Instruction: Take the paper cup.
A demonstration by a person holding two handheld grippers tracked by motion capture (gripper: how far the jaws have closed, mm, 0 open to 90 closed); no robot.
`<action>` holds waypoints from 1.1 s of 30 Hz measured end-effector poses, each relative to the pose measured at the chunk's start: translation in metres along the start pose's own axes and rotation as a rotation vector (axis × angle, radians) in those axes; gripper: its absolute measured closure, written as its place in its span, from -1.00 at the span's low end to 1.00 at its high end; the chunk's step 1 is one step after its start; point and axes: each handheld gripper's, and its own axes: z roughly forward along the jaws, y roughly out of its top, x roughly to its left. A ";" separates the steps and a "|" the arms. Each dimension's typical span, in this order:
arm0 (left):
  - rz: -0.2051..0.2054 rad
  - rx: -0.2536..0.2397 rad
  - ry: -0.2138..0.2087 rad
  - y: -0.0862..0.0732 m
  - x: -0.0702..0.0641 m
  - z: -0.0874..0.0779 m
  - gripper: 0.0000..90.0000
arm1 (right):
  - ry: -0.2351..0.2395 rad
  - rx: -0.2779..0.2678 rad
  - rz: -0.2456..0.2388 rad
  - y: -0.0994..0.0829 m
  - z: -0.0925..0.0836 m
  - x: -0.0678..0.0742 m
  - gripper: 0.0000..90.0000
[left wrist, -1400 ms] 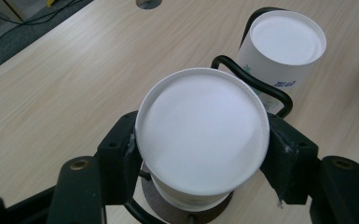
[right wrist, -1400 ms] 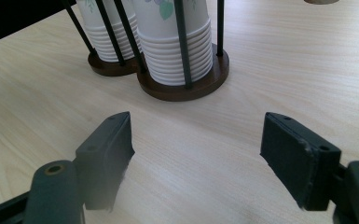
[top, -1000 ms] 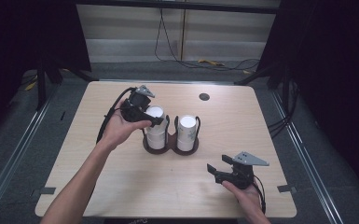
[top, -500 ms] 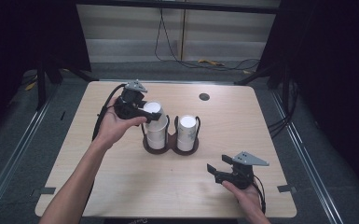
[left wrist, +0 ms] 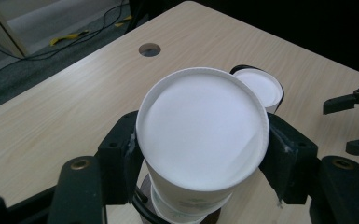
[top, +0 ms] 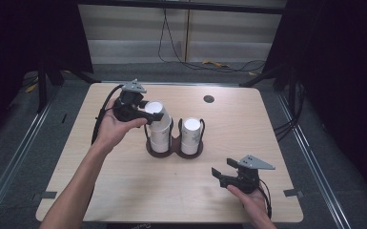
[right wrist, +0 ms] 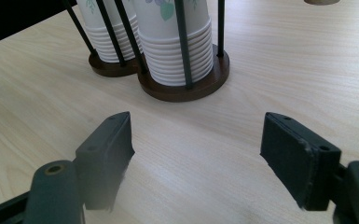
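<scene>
The left gripper (top: 148, 116) is hiding the sides of the cup (left wrist: 202, 128); the picture's bottom edge is cutting off the stack (left wrist: 186, 210) beneath.

Matt white paper cup (left wrist: 200, 135), pale smooth wood-grain table (top: 124, 186).

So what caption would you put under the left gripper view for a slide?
Left gripper clamps its jaws on the top white paper cup, lifted partly off the stack in the cup holder.

Grey floor (top: 52, 95), black curtains (top: 343, 71), pale wall (top: 133, 28)
</scene>
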 end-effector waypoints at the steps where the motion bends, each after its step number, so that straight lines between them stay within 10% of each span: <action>1: -0.001 -0.013 -0.002 -0.001 0.000 -0.002 -0.19 | 0.000 0.000 0.000 0.000 0.000 0.000 -0.45; 33: 0.028 -0.130 -0.117 -0.037 -0.023 -0.028 -0.19 | 0.030 -0.014 -0.001 0.000 0.000 0.004 -0.45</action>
